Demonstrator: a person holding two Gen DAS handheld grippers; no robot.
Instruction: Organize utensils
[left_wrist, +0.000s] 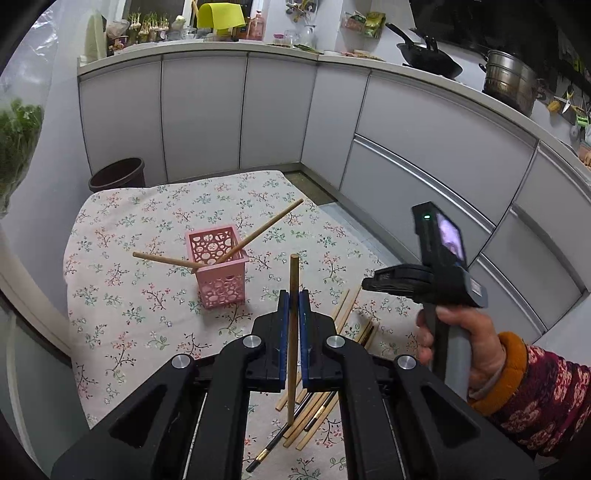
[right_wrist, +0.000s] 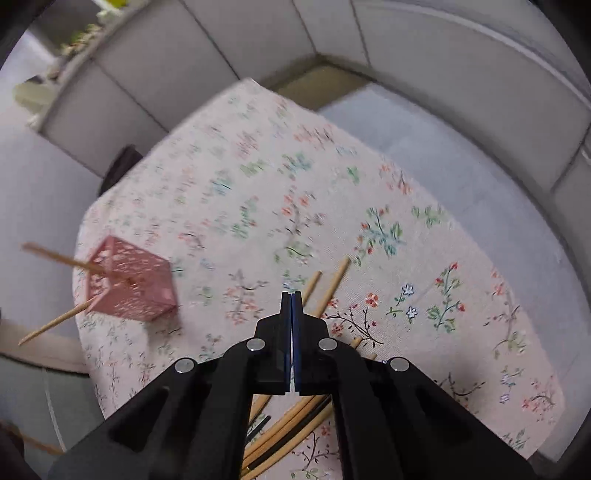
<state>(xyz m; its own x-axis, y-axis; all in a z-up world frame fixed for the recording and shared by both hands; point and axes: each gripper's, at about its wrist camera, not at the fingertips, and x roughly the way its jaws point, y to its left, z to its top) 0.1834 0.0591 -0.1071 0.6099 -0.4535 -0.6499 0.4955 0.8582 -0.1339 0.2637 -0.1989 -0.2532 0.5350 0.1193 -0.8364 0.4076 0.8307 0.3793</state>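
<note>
My left gripper (left_wrist: 294, 295) is shut on a wooden chopstick (left_wrist: 293, 273) and holds it upright above the floral table. A pink perforated basket (left_wrist: 218, 271) stands ahead and to the left with two wooden chopsticks (left_wrist: 266, 229) leaning out of it; the basket also shows in the right wrist view (right_wrist: 129, 286). A pile of loose wooden and dark chopsticks (left_wrist: 314, 410) lies on the cloth below my left gripper. My right gripper (right_wrist: 291, 297) is shut and empty, above the same pile (right_wrist: 291, 428). Its body (left_wrist: 436, 266) shows in a hand at the right.
The table has a floral cloth (left_wrist: 147, 221) and ends near grey kitchen cabinets (left_wrist: 424, 155). A dark bin (left_wrist: 118, 173) stands beyond the far left corner. A bag of greens (left_wrist: 16, 140) hangs at the left. Pots sit on the counter (left_wrist: 509, 81).
</note>
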